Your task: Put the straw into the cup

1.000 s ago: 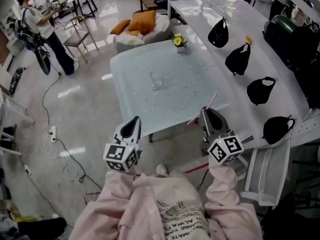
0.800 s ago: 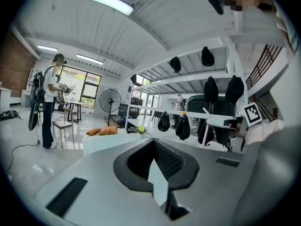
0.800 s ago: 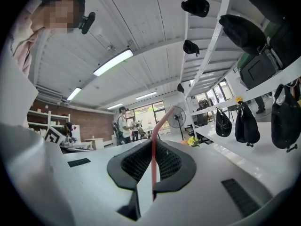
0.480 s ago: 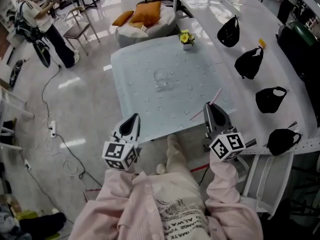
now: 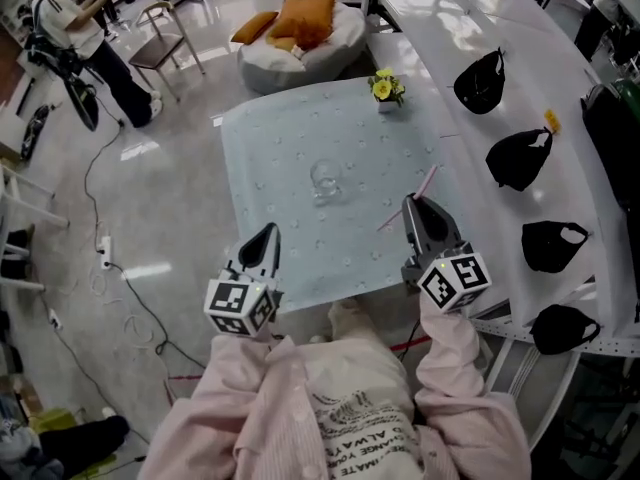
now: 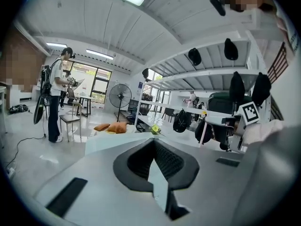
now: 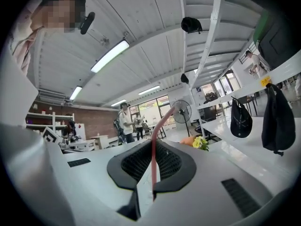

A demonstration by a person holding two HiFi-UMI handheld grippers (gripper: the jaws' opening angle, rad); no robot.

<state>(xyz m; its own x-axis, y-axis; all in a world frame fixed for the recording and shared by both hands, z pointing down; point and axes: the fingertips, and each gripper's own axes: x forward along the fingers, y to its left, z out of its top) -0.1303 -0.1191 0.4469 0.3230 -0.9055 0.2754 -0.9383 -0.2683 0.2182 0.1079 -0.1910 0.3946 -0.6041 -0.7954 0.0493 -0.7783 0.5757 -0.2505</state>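
Observation:
A clear cup [image 5: 325,179] stands near the middle of the pale blue table [image 5: 270,148]. My right gripper [image 5: 417,208] is shut on a pink straw [image 5: 423,185] and hovers over the table's near right edge, right of the cup and nearer to me. In the right gripper view the straw [image 7: 154,131] rises upright from between the jaws of that gripper [image 7: 153,147]. My left gripper [image 5: 269,236] hangs over the near left edge, its jaws together with nothing in them. The left gripper view shows this gripper [image 6: 153,144] facing across the table.
A small vase of yellow flowers [image 5: 385,89] stands at the table's far right corner. Several black bags [image 5: 518,158] lie on the white counter [image 5: 450,28] to the right. A beanbag with orange cushions [image 5: 300,30] sits beyond the table. A person [image 5: 70,43] stands far left; cables [image 5: 110,258] run over the floor.
Both grippers have come forward from in front of the table to over its near edge. The cup and table now lie closer. The straw stays in the right gripper.

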